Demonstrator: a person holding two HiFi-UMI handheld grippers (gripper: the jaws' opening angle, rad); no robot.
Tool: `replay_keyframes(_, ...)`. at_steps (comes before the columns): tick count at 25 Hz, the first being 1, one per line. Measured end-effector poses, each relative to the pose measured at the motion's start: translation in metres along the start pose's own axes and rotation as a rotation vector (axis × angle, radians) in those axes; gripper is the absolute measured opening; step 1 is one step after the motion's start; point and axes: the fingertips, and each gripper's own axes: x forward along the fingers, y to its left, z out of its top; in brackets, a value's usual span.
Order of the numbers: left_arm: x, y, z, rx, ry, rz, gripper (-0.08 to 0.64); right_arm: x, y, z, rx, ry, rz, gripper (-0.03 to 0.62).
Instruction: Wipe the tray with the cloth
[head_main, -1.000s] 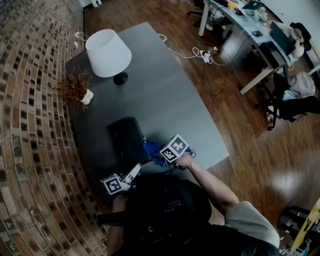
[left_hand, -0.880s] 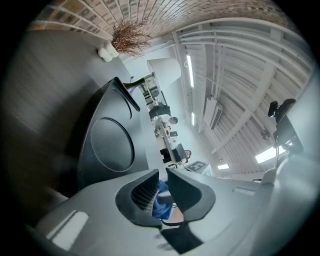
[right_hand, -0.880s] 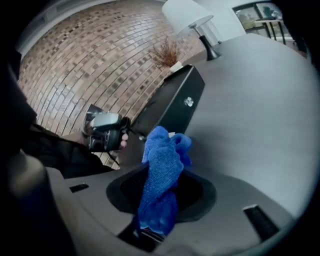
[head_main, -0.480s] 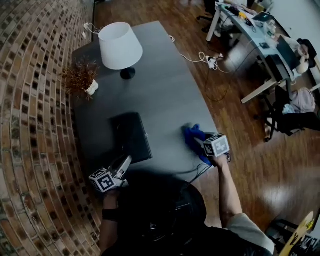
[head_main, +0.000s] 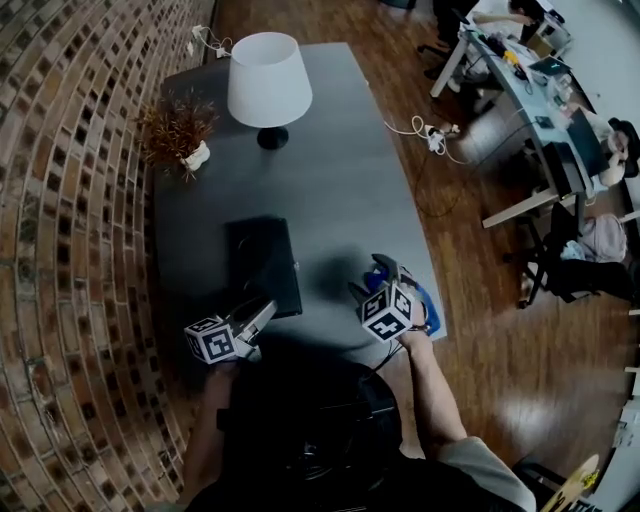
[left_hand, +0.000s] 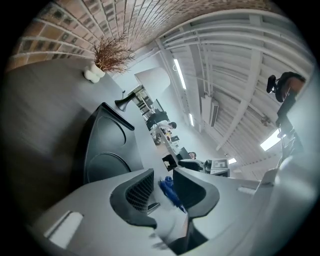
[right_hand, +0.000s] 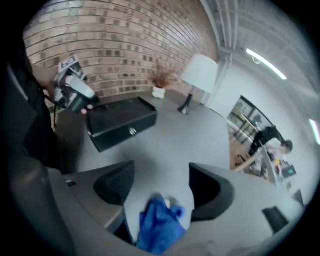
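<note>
Table (head_main: 345, 170): tray (head_main: 262, 262) on near left | cloth (head_main: 381, 269) right of tray, apart | lamp (head_main: 268, 80) far end | plant (head_main: 178, 130) left of lamp

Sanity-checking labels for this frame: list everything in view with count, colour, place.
table: 1, grey, along the brick wall
lamp: 1, white shade on black base, table's far end
dried plant: 1, brown in white pot, left of lamp
tray: 1, black, table's near left part
cloth: 1, blue, table's near right edge
left gripper: 1, grey, by tray's near end, fingers just opening, nothing between
right gripper: 1, grey, above cloth, fingers just opened wide, not pinching it
</note>
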Motion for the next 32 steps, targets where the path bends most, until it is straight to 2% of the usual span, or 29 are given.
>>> replay_keyframes(1,0.001,-0.001,0.0,-0.001,0.001,-0.004,0.112,0.01,0.019,0.022,-0.07,-0.038,0.039,0.282)
replay_keyframes(2,0.002,-0.002,0.0,-0.002,0.001,-0.007,0.112,0.024,0.038,0.04,-0.144,-0.056,0.079,0.235)
replay_keyframes(4,0.003,-0.003,0.0,-0.006,0.0,-0.008,0.112,0.056,0.067,0.059,-0.283,-0.043,0.138,0.232)
replay_keyframes(5,0.005,-0.004,-0.001,-0.007,0.001,-0.009,0.112,0.071,0.076,0.065,-0.335,-0.029,0.159,0.21)
replay_keyframes(6,0.006,-0.005,-0.002,-0.008,0.002,-0.012,0.111,0.084,0.081,0.07,-0.376,-0.013,0.178,0.175)
replay_keyframes(10,0.008,-0.007,-0.003,-0.02,-0.004,-0.027,0.109,0.118,0.1,0.076,-0.523,0.066,0.248,0.175)
replay_keyframes(13,0.007,-0.004,-0.003,-0.035,-0.015,-0.036,0.107,0.124,0.106,0.074,-0.626,0.103,0.272,0.143)
replay_keyframes(14,0.007,-0.004,-0.002,-0.038,-0.019,-0.038,0.106,0.124,0.106,0.075,-0.651,0.103,0.269,0.13)
replay_keyframes(15,0.007,-0.004,0.0,-0.039,-0.023,-0.038,0.106,0.125,0.104,0.076,-0.671,0.101,0.264,0.069)
replay_keyframes(20,0.006,-0.004,0.002,-0.065,-0.033,-0.035,0.104,0.122,0.088,0.061,-0.78,0.138,0.227,0.069)
replay_keyframes(25,0.006,-0.005,0.002,-0.074,-0.035,-0.039,0.104,0.114,0.048,0.019,-0.799,0.193,0.189,0.069)
replay_keyframes(28,0.005,-0.002,0.001,-0.069,-0.031,-0.038,0.103,0.112,0.038,0.011,-0.821,0.198,0.194,0.068)
replay_keyframes(32,0.007,-0.004,0.001,-0.072,-0.031,-0.038,0.103,0.106,0.027,-0.011,-0.828,0.29,0.205,0.069)
